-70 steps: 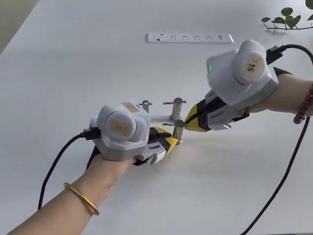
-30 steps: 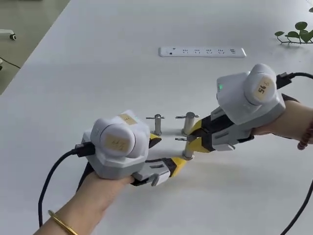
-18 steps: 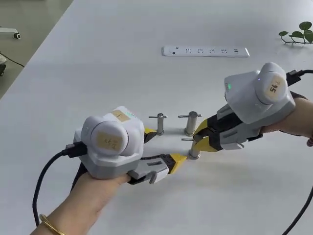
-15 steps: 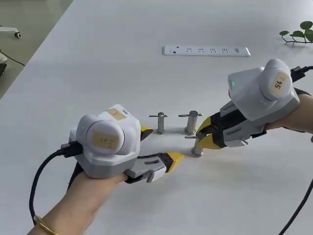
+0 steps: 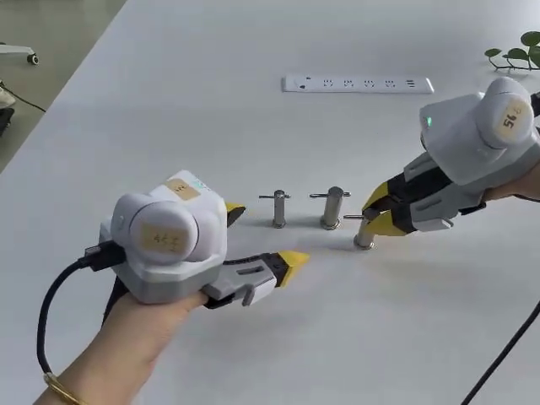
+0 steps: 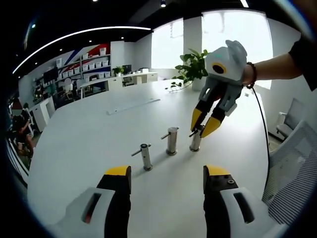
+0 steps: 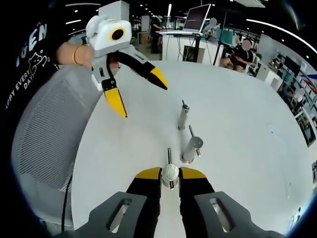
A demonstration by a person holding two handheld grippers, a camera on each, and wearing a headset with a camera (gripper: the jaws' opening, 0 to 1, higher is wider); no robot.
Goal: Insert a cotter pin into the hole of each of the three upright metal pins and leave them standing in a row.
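Three upright metal pins stand on the white table, each with a cotter pin through its top: the left pin, the middle pin and the right pin. My right gripper is shut on the right pin, its yellow jaws pressed on either side of the pin's head. The other two pins line up beyond it. My left gripper hangs open to the left of the row, holding nothing. In the left gripper view the three pins stand ahead of it.
A white power strip lies at the back of the table, and a plant sprig sits at the far right. The table's left edge drops to the floor. Black cables trail from both grippers.
My left gripper has drawn back to the left, away from the pins. The right gripper has shifted the right pin to the right and slightly back, closer to the line of the other two.
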